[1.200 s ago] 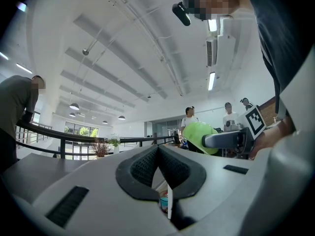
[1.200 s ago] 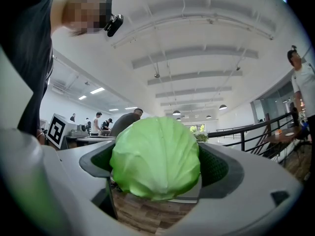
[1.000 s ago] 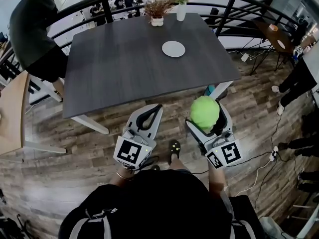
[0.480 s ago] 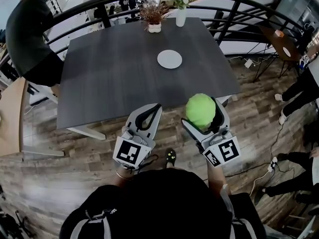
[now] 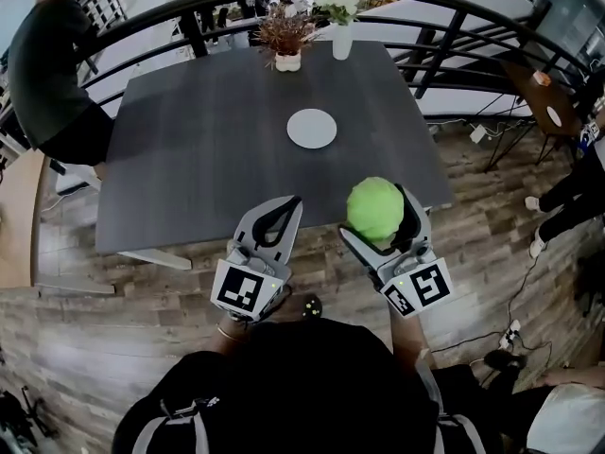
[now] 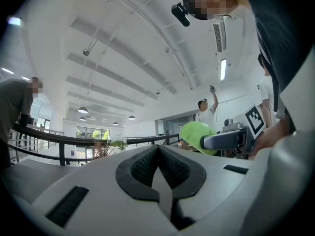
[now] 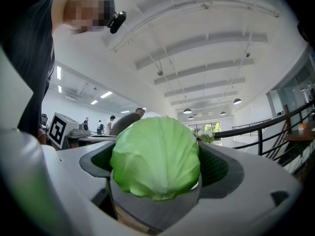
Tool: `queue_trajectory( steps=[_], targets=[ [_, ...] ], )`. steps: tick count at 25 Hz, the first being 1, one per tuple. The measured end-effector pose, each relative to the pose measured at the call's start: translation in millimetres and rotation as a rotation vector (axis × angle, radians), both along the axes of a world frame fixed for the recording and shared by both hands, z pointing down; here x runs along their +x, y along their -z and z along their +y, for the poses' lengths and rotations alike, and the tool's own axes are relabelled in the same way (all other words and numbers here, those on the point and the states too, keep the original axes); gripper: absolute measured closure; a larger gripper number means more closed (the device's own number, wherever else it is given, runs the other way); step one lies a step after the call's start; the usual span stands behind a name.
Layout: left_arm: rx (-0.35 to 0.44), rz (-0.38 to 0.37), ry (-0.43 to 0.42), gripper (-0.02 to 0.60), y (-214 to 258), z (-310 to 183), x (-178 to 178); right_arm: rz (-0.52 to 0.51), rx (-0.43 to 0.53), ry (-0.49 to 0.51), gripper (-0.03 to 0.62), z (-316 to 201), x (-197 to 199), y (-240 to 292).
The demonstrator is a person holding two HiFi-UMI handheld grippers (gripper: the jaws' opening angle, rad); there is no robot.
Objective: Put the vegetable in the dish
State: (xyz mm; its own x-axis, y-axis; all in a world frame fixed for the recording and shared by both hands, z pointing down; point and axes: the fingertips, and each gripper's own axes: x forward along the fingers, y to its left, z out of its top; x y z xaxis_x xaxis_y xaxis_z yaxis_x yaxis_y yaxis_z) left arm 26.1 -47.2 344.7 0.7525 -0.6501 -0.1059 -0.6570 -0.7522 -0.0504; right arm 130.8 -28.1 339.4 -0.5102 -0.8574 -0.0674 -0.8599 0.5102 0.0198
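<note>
Your right gripper [image 5: 378, 218] holds the cabbage [image 5: 374, 206] between its jaws, above the near edge of the table [image 5: 189, 149]. In the right gripper view the cabbage [image 7: 156, 156] fills the gap, so the grip looks full. Your left gripper [image 5: 285, 206] has its jaws pressed together on nothing.

The dish [image 5: 312, 129] lies ahead of the right gripper and a little to its left, well apart, near the middle of the table. The cabbage is round, so I think its direction does not matter. The table around the dish is bare. The dried plant [image 5: 286, 36] and the vase [image 5: 341, 19] stand at the far edge, well behind it.
</note>
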Motion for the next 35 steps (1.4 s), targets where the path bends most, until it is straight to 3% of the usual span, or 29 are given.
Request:
queue_trajectory(
  steps=[8, 21, 26, 35],
  targets=[
    [0.011, -0.012, 0.042, 0.578, -4.5, -20.3, 21.3, -0.017, -0.011, 0.033, 0.105, -26.0, 26.3, -10.0],
    [-0.006, -0.060, 0.064, 0.578, -14.8, -45.3, 21.5, -0.021, -0.022, 0.059, 0.105, -48.5, 25.7, -19.3],
    [-0.036, -0.029, 0.051, 0.578, -8.5, -67.8, 27.1, -0.011, -0.024, 0.057, 0.105, -70.4, 25.7, -17.8],
    [0.031, -0.026, 0.043, 0.578, -3.7, -128.7, 23.4, 0.001, -0.014, 0.045, 0.105, -123.5, 25.9, -11.8]
  ],
)
